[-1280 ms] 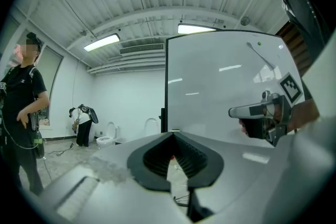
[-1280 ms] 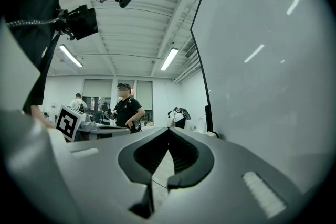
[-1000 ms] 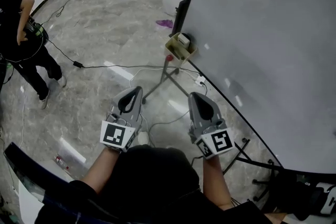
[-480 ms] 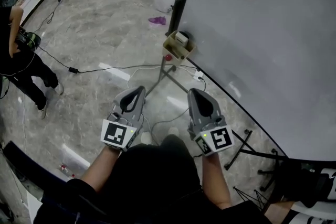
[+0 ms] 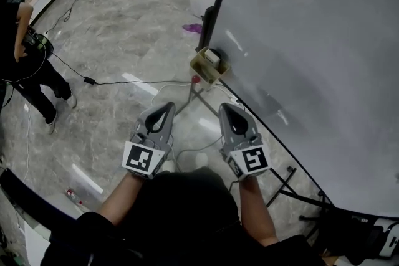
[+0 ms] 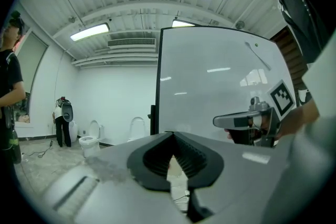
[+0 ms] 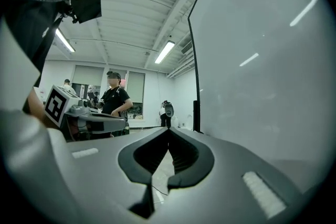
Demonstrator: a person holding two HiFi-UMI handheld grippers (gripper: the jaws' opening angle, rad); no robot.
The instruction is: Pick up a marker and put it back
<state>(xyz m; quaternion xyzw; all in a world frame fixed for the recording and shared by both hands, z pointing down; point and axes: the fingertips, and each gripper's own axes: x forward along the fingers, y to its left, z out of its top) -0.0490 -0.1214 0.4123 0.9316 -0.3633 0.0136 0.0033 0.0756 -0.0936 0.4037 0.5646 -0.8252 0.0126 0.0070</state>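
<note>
Head view has my left gripper (image 5: 167,106) and right gripper (image 5: 223,107) side by side in front of me. Both aim at the tray (image 5: 201,66) that hangs at the whiteboard's (image 5: 312,40) lower corner, and both are well short of it. Each gripper view shows its jaws pressed together with nothing between them, so I carry nothing. I judge the pickup has not begun. I hold them level because the tray sits ahead, not below. A white block (image 5: 212,57) rests in the tray. I cannot make out the marker, though I expect it lies there too. One pair of jaws must part before I reach in.
</note>
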